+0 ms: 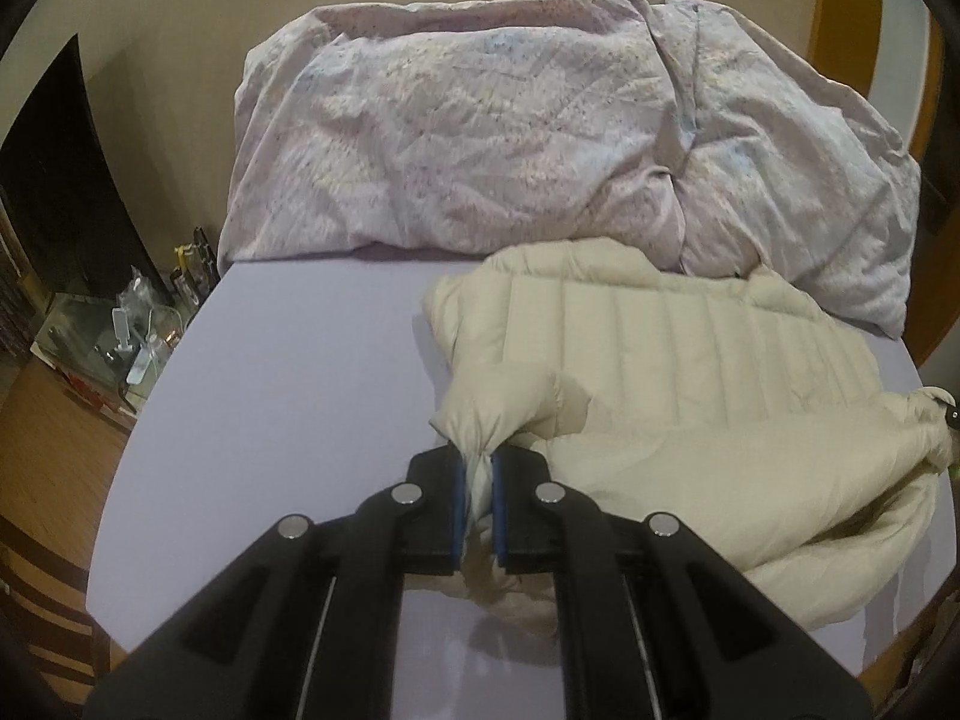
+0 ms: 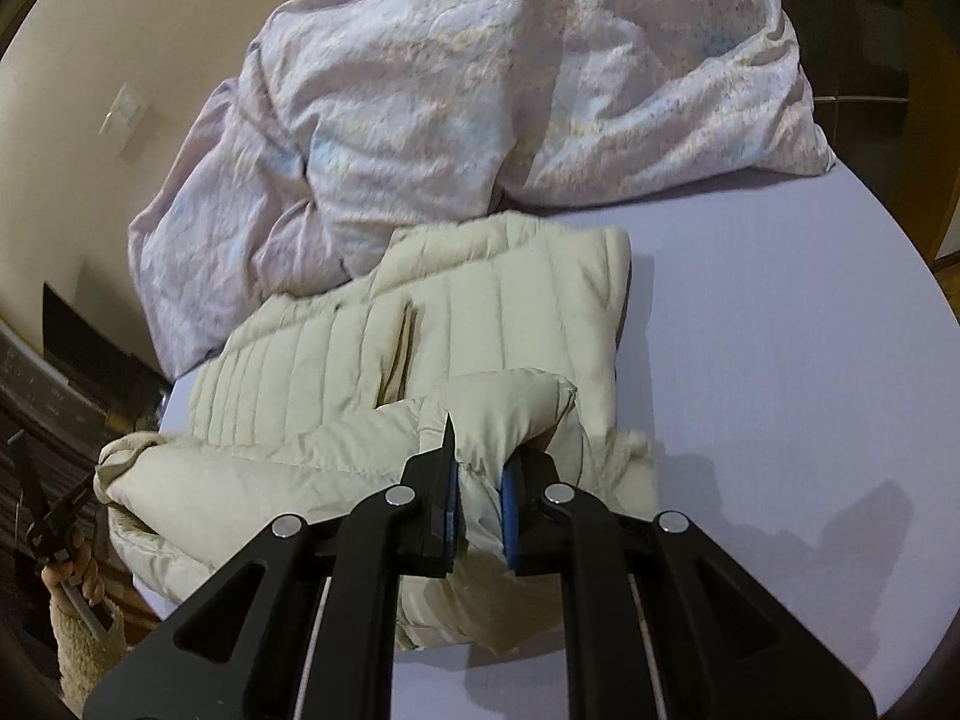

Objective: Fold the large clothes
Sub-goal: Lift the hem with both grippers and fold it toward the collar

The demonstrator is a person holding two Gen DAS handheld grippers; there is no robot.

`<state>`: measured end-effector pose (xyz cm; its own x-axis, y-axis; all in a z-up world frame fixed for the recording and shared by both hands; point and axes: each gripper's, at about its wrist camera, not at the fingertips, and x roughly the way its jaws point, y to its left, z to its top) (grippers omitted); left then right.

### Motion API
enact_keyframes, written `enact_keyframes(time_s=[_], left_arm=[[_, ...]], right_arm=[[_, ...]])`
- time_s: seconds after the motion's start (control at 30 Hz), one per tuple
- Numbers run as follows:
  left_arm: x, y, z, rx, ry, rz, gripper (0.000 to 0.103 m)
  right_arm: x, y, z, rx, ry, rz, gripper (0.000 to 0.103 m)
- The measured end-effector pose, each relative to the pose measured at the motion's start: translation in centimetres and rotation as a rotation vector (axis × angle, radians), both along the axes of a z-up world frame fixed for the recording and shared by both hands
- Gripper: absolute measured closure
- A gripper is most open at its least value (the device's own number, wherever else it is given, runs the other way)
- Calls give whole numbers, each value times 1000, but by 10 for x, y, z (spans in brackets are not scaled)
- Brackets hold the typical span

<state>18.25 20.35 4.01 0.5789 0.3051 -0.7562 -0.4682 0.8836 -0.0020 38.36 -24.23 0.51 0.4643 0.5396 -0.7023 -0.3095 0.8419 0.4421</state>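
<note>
A cream quilted puffer jacket (image 1: 690,360) lies on a lilac bed sheet (image 1: 288,360). My left gripper (image 1: 478,468) is shut on a bunched piece of the jacket's near left edge, with fabric squeezed between the blue pads. In the right wrist view the same jacket (image 2: 336,372) lies left of centre, and my right gripper (image 2: 483,480) is shut on a puffy fold of its near right edge. The other gripper and the hand holding it (image 2: 60,528) show at the far left. The jacket part under both grippers is hidden.
A crumpled pale floral duvet (image 1: 480,132) fills the back of the bed and touches the jacket's far edge; it also shows in the right wrist view (image 2: 450,108). A cluttered low table (image 1: 138,324) stands beside the bed's left edge. Bare sheet (image 2: 780,360) lies right of the jacket.
</note>
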Motion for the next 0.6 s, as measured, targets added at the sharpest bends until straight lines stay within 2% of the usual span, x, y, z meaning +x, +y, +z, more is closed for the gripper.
enact_keyframes(time_s=[0.27,0.5,0.6], left_arm=[[54,12,-1,30,6,26,95],[91,31,-13,1,7,62,90],[105,39,-21,-15,11,79,89]], right_arm=[[54,23,-13,-24,29,-66,92],[94,41,-32,-28,65,-131,91],[105,48,-36,-46,61,-146,84]])
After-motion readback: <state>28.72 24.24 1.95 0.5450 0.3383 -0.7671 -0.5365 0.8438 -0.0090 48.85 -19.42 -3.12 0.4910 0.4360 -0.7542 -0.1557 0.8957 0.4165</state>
